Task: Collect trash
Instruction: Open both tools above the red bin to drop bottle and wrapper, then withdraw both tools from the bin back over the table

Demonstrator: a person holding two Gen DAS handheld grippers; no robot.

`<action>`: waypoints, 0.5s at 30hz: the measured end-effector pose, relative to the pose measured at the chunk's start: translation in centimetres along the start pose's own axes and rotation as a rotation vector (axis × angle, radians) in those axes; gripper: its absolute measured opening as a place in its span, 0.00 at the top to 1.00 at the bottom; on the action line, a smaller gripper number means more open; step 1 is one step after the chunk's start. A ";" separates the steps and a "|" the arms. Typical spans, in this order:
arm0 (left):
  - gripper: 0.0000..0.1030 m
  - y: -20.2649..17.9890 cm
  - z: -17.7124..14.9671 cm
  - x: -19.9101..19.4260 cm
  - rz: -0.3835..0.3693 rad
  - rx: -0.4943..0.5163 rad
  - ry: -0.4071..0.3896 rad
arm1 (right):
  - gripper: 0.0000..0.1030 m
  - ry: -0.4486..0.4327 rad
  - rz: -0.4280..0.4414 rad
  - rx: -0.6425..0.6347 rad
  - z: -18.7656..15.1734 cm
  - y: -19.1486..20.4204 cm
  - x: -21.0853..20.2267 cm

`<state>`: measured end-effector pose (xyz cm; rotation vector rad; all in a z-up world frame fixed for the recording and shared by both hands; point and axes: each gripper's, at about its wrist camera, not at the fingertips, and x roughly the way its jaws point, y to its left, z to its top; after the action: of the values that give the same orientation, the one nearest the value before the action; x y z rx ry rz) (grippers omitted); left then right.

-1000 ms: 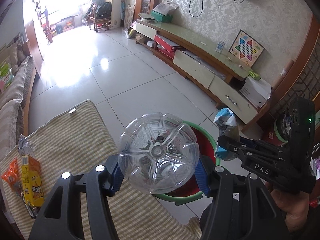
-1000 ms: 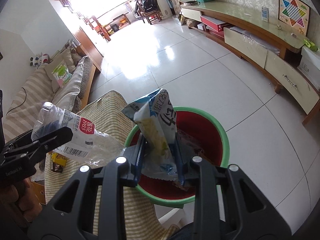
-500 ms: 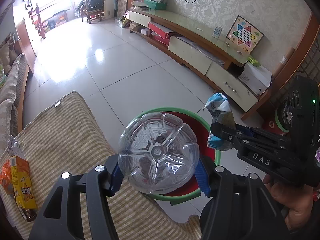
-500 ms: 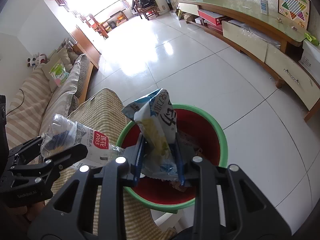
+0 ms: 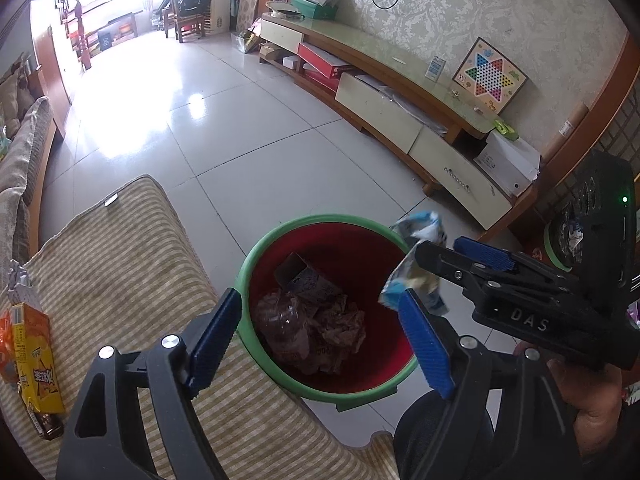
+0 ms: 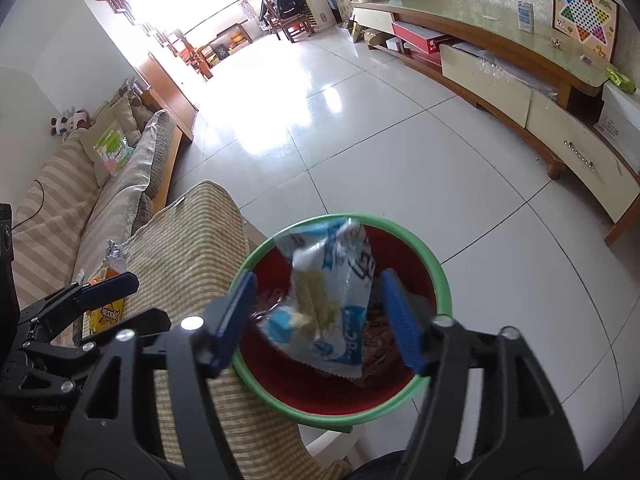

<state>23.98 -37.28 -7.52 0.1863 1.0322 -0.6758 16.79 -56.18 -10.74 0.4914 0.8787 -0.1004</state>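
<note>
Grippers first: left gripper (image 5: pixel 320 340) has jaws spreading wide w/ nothing between them, aimed down into the red bin (image 5: pixel 280 236) w/ green rim; a crumpled clear bottle (image 5: pixel 280 324) lies inside among brownish wrappers. Right gripper (image 6: pixel 320 320) is also opening, blue pads clear of the blue-white snack wrapper (image 6: pixel 332 300), which hangs loose between the jaws over the bin mouth, so neither side grips it now. Outward: bin sits on the tiled floor, tight against the striped sofa cushion (image 5: pixel 120 280). More trash waits on that cushion: a yellow snack box (image 5: pixel 34 360), an orange wrapper (image 5: pixel 5 344) touching it, a silver foil scrap (image 5: pixel 16 280) nearby. Risks, imo: the wrapper is light and broad, so it could drift or snag on the rim or a pad and land on the floor. Pulling the right gripper away fast could flick it out.
</note>
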 end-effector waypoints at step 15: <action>0.08 4.1 -3.7 -3.9 0.037 -0.059 -0.018 | 0.05 -0.010 -0.087 -0.044 -0.5 2.9 -1.4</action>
<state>22.47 -30.73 -6.87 0.1472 1.0284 -0.6118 16.40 -53.57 -8.89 0.4115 0.8906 -0.1628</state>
